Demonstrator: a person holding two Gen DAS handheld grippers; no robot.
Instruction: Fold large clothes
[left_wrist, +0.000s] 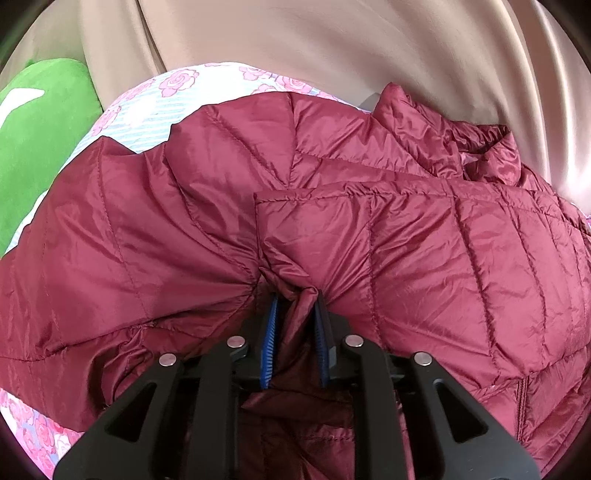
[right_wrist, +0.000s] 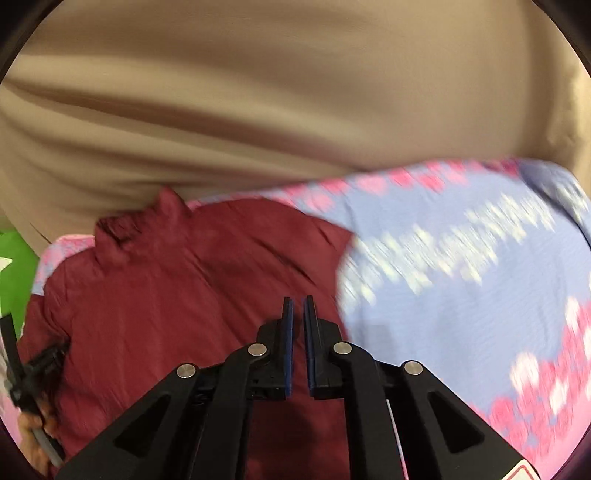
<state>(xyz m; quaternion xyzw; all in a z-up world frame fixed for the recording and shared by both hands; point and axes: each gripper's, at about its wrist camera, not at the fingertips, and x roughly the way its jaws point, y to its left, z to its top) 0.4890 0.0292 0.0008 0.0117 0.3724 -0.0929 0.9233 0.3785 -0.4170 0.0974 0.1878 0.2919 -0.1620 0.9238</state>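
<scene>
The left hand-held gripper (left_wrist: 295, 295) is clenched on a bunched fold of the jacket (left_wrist: 424, 258), and its 2 blue pads (left_wrist: 271, 332) are partly buried in the cloth, so the tips cannot be seen. The right hand-held gripper (right_wrist: 298, 306) hangs above the jacket (right_wrist: 166, 295) with its 2 fingers nearly together, only a thin slit between them, and nothing pinched. The right view is smeared by motion, so the quilting and the sheet's pattern are hard to read there. At that view's left edge the left hand-held gripper (right_wrist: 22, 369) and a bit of the holder's hand (right_wrist: 33, 432) are cut off.

The jacket is maroon, shiny and quilted, lying crumpled on the flowered bed sheet (left_wrist: 147, 110) (pink roses on pale blue), one panel folded over another, a zip (left_wrist: 521, 402) near its lower right hem. Its collar (left_wrist: 399, 103) bunches at the far side. Beyond lie a green cushion (left_wrist: 40, 147) and a tan curtain (left_wrist: 314, 48).
</scene>
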